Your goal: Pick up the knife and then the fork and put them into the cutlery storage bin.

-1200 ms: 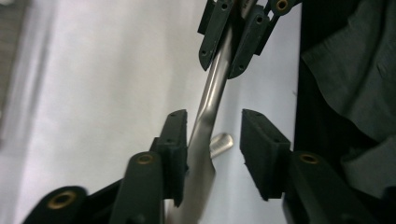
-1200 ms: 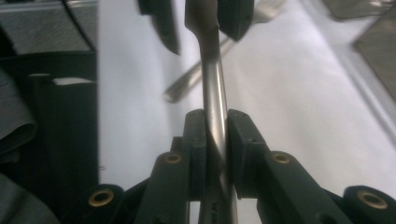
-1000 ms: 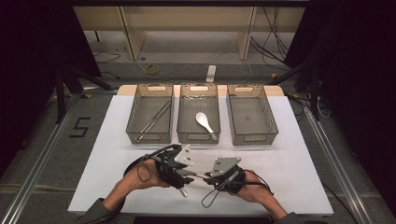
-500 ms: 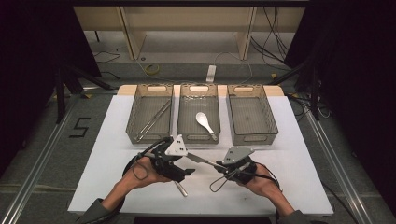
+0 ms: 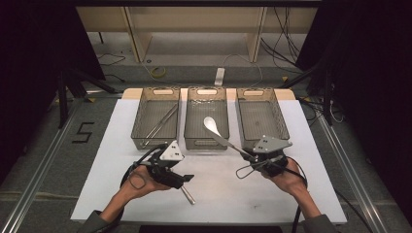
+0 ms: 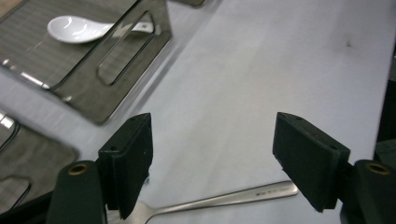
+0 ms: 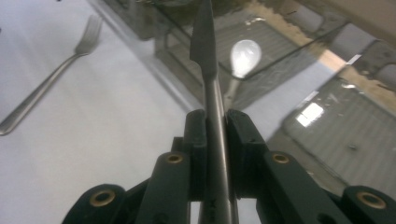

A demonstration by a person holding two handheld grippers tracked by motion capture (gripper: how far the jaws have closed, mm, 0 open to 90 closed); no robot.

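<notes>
Knife sits pinched tight between the right gripper jaws, above the table near the trays. Carry it slowly over the empty right tray. Left gripper jaws are spread over the fork.

A steel knife is clamped by its handle, blade pointing to 10 o'clock toward the middle bin. A steel fork lies flat on the table.
</notes>
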